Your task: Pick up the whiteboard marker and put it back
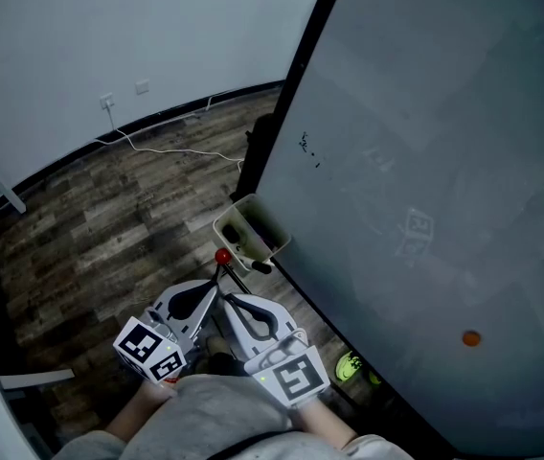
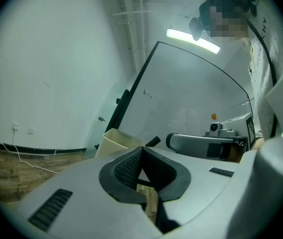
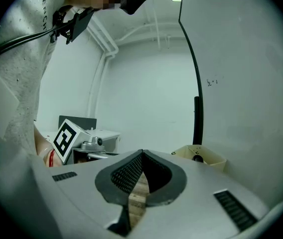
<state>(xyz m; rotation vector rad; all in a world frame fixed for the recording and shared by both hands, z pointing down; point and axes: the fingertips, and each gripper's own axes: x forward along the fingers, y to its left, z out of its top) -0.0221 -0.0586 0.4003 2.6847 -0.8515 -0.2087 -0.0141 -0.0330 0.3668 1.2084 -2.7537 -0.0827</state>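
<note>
The left tongs [image 2: 141, 153] and right tongs [image 3: 141, 156] are both pressed shut, empty. The dark marker [image 1: 259, 266] lies in the cream box [image 1: 274, 240] on the whiteboard [image 1: 425, 161] — just ahead of both tips, one end poking out toward them (right tongs look slightly nearer).
</note>
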